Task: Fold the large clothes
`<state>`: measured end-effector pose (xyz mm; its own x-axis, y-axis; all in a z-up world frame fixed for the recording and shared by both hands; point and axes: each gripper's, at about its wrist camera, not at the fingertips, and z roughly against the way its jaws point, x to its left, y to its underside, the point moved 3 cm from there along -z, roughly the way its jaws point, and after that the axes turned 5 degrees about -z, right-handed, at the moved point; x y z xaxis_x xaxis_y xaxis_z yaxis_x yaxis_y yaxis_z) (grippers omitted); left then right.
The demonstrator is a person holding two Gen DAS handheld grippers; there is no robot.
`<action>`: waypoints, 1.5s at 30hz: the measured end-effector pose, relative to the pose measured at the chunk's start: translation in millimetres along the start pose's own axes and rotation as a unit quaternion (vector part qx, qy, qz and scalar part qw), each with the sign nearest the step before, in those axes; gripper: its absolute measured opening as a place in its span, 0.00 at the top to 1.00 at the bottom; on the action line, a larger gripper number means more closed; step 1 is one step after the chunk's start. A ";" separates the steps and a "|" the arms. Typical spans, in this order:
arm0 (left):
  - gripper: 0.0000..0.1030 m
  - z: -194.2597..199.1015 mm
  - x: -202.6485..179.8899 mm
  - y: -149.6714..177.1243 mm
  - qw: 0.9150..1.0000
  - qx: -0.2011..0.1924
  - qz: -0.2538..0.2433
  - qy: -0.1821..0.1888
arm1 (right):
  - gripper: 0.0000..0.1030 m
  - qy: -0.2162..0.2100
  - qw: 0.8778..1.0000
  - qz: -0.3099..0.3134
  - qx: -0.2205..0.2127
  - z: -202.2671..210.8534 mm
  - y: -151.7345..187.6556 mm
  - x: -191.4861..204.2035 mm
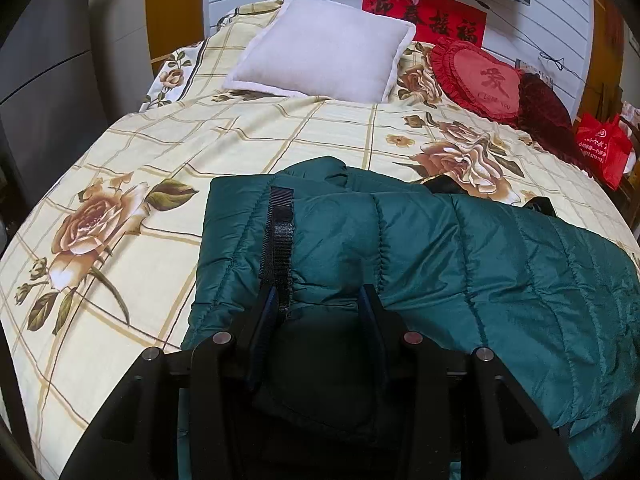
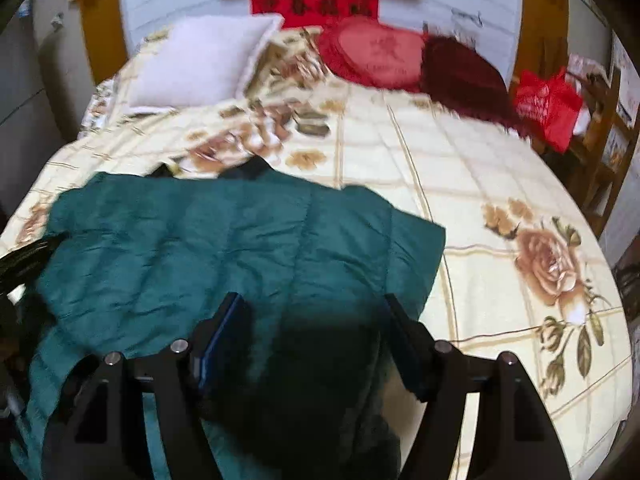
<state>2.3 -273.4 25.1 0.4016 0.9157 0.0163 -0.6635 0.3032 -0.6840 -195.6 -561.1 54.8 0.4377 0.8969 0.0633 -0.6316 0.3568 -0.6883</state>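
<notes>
The green quilted jacket looks puffy, soft and slippery; best gripped at hems. Left gripper pinches a fold; right gripper spread.

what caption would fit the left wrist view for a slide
Left gripper closed on a bunched fold of the green quilted jacket lying on a rose-print bedspread.

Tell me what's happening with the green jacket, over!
Left hand-held gripper shut on a puffy fold of the green jacket. Right hand-held gripper open above it. Jacket partly folded on the floral bedspread. Nothing in the way.
</notes>
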 end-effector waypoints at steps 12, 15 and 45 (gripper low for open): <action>0.46 0.4 0.2 0.3 1.000 0.001 0.000 0.001 | 0.19 0.013 0.999 0.002 0.048 -29.0 31.8 1.0; 0.46 0.5 -0.1 0.5 1.000 0.000 0.000 0.002 | 0.19 0.009 0.999 -0.002 0.036 -13.8 31.9 -0.5; 0.46 85.6 2.3 19.1 0.998 -0.052 -0.019 0.004 | 0.18 -0.033 0.999 -0.026 0.020 58.9 65.6 2.8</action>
<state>-63.6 -242.9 74.5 0.4313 0.9014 0.0379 -0.5792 0.3088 -0.7544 -273.4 -519.7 52.4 0.4275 0.8921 0.1465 -0.6353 0.4117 -0.6534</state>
